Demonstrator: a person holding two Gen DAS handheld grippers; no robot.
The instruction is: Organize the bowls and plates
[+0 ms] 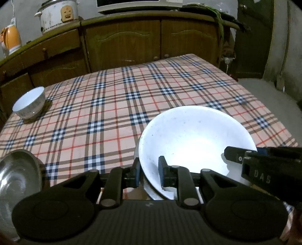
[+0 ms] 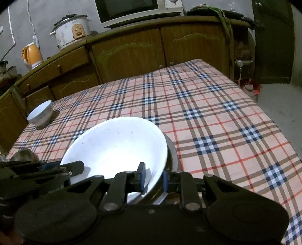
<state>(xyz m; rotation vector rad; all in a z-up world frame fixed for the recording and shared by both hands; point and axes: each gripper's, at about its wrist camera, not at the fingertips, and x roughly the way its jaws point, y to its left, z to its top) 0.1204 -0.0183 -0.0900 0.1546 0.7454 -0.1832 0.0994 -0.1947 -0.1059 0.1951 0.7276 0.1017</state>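
Observation:
A large white plate (image 1: 194,139) is tilted above the plaid tablecloth, with a second dish (image 1: 151,194) under its near edge. My left gripper (image 1: 150,173) is shut on the plate's near-left rim, one finger inside and one outside. My right gripper (image 2: 152,177) is shut on the same white plate (image 2: 117,147) at its near-right rim, over a metal dish (image 2: 172,154) beneath. A small white bowl (image 1: 29,102) stands at the table's far left; it also shows in the right wrist view (image 2: 40,113). A steel bowl (image 1: 18,179) sits at the near left.
The plaid-covered table (image 1: 132,90) backs onto wooden cabinets (image 1: 122,41). A rice cooker (image 2: 72,31), an orange kettle (image 2: 32,54) and a microwave (image 2: 132,9) stand on the counter. A dark door (image 2: 273,41) and grey floor lie to the right.

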